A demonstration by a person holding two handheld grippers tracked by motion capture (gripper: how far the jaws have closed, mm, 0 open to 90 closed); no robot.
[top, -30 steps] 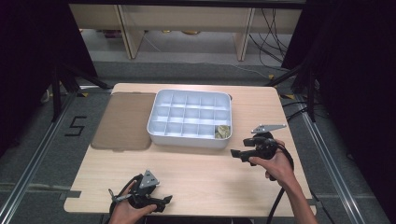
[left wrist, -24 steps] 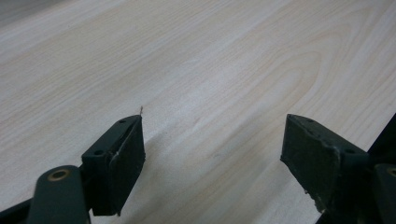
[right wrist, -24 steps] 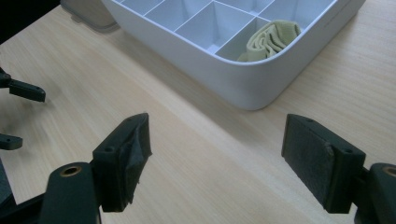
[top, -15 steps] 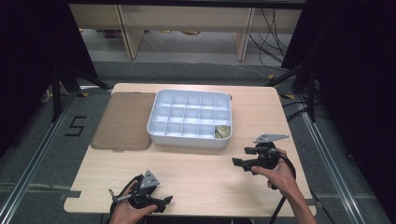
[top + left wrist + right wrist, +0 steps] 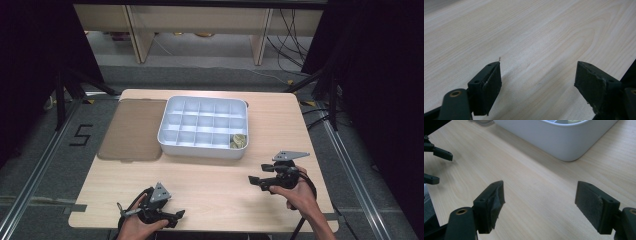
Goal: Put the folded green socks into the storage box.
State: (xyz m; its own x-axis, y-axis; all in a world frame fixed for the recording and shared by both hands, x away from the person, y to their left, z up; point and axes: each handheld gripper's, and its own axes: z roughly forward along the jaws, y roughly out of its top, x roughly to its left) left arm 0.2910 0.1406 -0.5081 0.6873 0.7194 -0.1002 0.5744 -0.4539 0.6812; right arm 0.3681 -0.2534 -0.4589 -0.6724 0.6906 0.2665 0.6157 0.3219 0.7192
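A white tray (image 5: 165, 139) divided into several compartments stands at the middle of the wooden table (image 5: 215, 175). Its near right compartment holds small yellowish pieces (image 5: 238, 141). My right gripper (image 5: 255, 178) hovers low over the table in front of the tray's right corner, jaws pointing left, open and empty. In the right gripper view its jaws (image 5: 540, 200) stand wide over bare wood, with the tray's wall (image 5: 564, 142) ahead. My left gripper (image 5: 172, 217) rests by the near edge, open and empty. In the left gripper view the left gripper (image 5: 537, 77) has only wood between its jaws.
A flat brown lid (image 5: 132, 130) lies left of the tray, touching it. The left gripper's jaw tips (image 5: 439, 153) appear at the far left of the right gripper view. Dark floor, cables and shelving legs surround the table.
My right gripper has drawn back from the tray towards the near edge and sunk lower. The left gripper has stayed where it was.
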